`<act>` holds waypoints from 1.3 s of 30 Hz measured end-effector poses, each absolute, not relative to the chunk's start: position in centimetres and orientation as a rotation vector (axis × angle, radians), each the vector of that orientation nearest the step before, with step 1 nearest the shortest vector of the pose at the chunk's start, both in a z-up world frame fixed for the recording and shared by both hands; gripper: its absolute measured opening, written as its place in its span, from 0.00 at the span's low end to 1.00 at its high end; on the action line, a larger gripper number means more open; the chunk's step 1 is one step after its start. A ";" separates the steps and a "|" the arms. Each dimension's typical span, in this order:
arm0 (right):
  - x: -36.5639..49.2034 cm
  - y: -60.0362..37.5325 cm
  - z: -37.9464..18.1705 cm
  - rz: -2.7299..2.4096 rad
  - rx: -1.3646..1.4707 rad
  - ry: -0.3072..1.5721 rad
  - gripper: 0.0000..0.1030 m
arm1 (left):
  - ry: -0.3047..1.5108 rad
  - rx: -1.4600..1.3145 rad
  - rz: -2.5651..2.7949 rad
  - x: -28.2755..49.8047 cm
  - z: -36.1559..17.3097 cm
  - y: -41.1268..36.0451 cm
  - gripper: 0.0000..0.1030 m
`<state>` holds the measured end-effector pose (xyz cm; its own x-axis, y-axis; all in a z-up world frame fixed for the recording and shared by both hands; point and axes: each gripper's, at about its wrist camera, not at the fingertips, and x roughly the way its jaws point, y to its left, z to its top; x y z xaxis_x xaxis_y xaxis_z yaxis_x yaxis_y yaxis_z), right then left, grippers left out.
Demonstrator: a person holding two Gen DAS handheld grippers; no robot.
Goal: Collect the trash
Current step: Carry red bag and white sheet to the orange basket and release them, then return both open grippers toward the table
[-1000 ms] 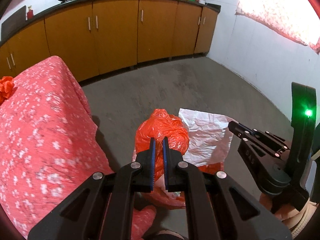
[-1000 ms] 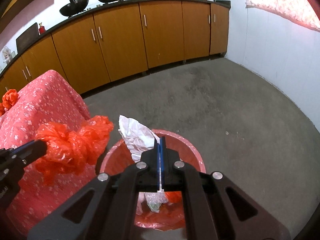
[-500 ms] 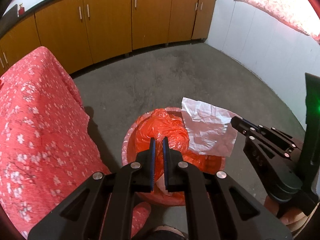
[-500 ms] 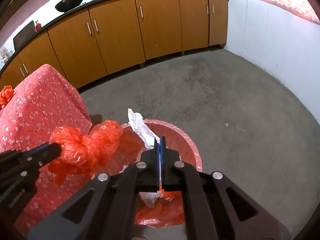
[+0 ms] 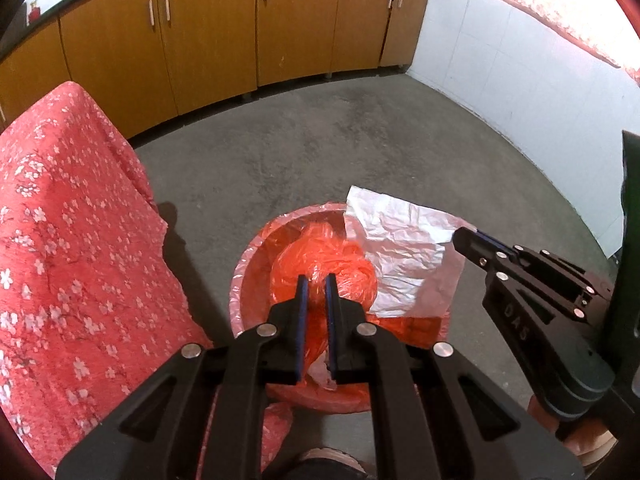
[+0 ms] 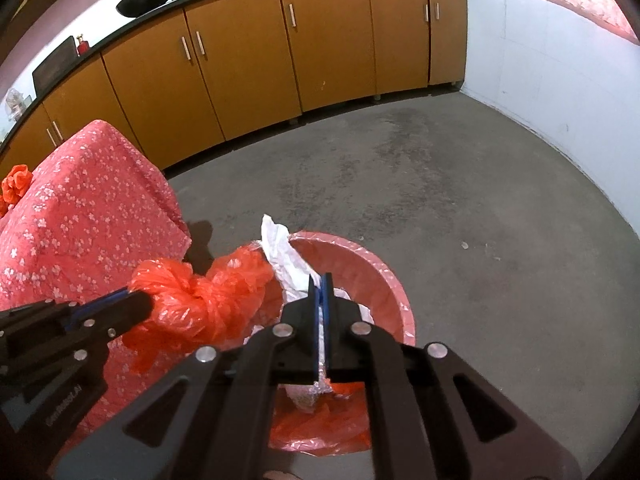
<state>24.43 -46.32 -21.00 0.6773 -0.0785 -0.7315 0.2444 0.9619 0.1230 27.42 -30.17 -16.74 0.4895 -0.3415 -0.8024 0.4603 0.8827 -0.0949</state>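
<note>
A red bin [image 5: 245,268] lined with orange plastic stands on the grey floor. My left gripper [image 5: 314,280] is shut on a crumpled orange plastic bag [image 5: 320,256], held over the bin's mouth. My right gripper [image 6: 319,280] has a crinkled white plastic sheet [image 6: 282,250] pinched between its blue pads, and its jaws are opening slightly. That sheet [image 5: 400,256] hangs over the bin's right side, beside the orange bag [image 6: 200,300]. In the right wrist view the left gripper [image 6: 140,300] comes in from the left, over the bin's [image 6: 384,276] rim.
A table or seat draped in red flowered cloth [image 5: 72,240] stands close on the bin's left, with orange scraps [image 6: 16,182] on top. Wooden cabinets [image 5: 208,32] line the far wall and a white wall [image 5: 520,92] runs along the right. A foot [image 5: 332,464] shows below.
Both grippers have sunk toward the bin, carrying the orange bag and white sheet lower over its mouth. The bin now fills more of both views.
</note>
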 end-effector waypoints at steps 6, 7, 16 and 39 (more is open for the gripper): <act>24.3 -46.4 -21.0 -0.189 0.223 0.810 0.10 | 0.958 0.116 -0.485 27.7 -16.9 -29.7 0.08; 24.2 -46.3 -21.0 -0.191 0.221 0.809 0.11 | 0.958 0.111 -0.485 27.7 -16.8 -29.5 0.08; 24.1 -46.1 -19.8 -0.215 0.200 0.790 0.21 | 0.916 0.005 -0.477 27.8 -13.8 -26.8 0.14; 27.8 -25.1 -5.8 0.127 0.079 0.557 0.60 | 0.574 -0.022 0.040 21.0 -3.7 3.0 0.51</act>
<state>27.83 -25.15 -5.77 0.8414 0.1412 -0.5216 -0.0986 0.9892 0.1088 21.00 2.96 -3.73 0.8390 0.0315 -0.5433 -0.0437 0.9990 -0.0095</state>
